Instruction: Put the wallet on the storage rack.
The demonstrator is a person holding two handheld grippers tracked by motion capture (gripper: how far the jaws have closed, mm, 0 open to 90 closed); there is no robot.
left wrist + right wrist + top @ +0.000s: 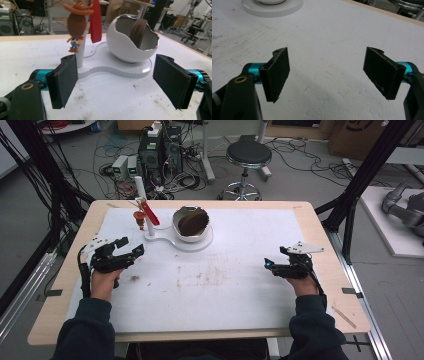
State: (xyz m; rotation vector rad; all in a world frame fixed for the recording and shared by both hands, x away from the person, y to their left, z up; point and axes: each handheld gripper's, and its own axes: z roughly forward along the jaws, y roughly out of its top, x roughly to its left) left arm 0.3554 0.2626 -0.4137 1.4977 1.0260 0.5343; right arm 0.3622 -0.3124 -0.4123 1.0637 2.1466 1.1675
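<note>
While I watch from the high view, my left gripper (pixel 131 249) sits at the left of the white table (pixel 240 295), near the white stand (pixel 172 242), and my right gripper (pixel 269 264) sits at the right, well apart from it. There are two grippers, one in each hand, and both stand with their jaws spread wide and nothing between them. In the left gripper view the black pads (pixel 65 79) frame bare table surface, touching nothing, and point toward the stand. In the right gripper view the pads (pixel 277 72) are equally far apart over stained white surface, also holding nothing.

On the stand I count one upright white post (pixel 80 52) and one white bowl shaped like a cracked eggshell (pixel 130 42). Inside the bowl one brown disc (pixel 138 28) leans on edge. From the post hang two things: one small cartoon figure with a brown body and an orange hat (pixel 76 23), and one red strap (pixel 95 21) just beside it. The figure dangles against the post, above the flat base of the stand. The bowl rests on the round end of that base, to the right of the post as my left gripper sees it. Behind the table I see one black round stool (pixel 248 154) on the floor
</note>
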